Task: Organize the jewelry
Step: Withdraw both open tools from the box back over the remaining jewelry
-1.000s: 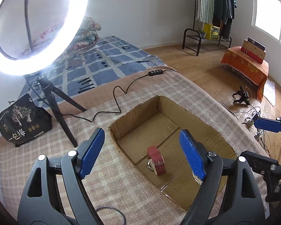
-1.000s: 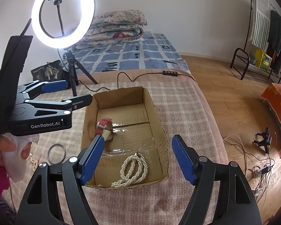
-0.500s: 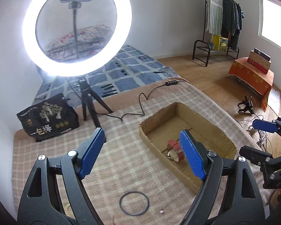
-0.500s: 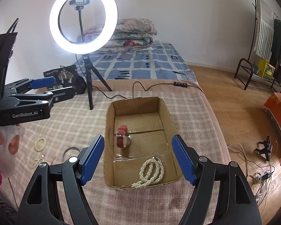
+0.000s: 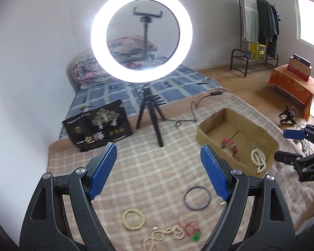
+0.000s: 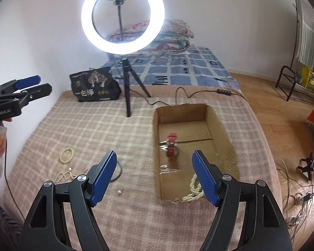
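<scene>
Both tools hang over the checked blanket (image 6: 90, 129) with jaws apart and empty: the left gripper (image 5: 157, 173) above a dark bangle (image 5: 196, 198), a bead bracelet (image 5: 133, 218) and a bead string (image 5: 163, 236); the right gripper (image 6: 155, 176) near the cardboard box (image 6: 219, 125), which holds a red watch (image 6: 171, 145) and a pearl necklace (image 6: 195, 188).

left gripper (image 5: 159, 173) agape, right gripper (image 6: 155, 177) agape

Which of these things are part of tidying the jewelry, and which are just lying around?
Part of the job:
- cardboard box
- red watch and pearl necklace, already in the box
- dark bangle, bead bracelet, bead string, still on the blanket
- left claw, open

Lying about:
- ring light
- black bag
- folded quilts
</scene>
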`<state>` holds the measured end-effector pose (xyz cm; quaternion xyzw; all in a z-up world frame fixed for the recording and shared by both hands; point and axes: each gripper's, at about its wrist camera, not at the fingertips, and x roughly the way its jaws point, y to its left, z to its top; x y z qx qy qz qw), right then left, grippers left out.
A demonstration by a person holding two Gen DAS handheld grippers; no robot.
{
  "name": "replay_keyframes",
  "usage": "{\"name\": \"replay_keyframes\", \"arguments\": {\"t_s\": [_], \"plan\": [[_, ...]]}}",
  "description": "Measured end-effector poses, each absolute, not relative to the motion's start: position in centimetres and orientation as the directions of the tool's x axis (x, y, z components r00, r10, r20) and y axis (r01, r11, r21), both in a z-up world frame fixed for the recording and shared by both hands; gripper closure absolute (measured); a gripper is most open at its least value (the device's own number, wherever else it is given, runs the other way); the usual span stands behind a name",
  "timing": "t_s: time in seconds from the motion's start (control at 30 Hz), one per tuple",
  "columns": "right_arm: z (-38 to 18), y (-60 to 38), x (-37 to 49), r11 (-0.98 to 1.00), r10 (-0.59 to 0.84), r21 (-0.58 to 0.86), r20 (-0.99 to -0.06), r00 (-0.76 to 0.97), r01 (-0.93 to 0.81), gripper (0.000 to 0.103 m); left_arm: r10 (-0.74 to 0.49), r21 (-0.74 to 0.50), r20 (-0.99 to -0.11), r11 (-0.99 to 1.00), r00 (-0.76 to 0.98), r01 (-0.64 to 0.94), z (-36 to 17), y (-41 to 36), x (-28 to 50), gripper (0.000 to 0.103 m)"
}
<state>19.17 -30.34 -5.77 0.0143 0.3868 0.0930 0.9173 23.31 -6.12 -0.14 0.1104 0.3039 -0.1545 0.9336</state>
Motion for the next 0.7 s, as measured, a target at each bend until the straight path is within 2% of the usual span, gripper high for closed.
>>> {"name": "replay_keyframes", "arguments": {"t_s": [0.3, 0.7], "plan": [[-8.0, -26.4, 19.9, 0.95, 0.272, 0.104, -0.739, 0.617, -0.293, 0.029, -0.16, 0.053, -0.664, 0.964, 0.73, 0.26, -4.3, 2.2, 21.9, 0.019], [-11.8, -21.8, 21.3, 0.903, 0.33, 0.111, -0.8, 0.501, -0.416, 0.029, -0.151, -0.025, -0.765, 0.978, 0.627, 0.205, -10.7, 6.7, 22.5, 0.019]]}}
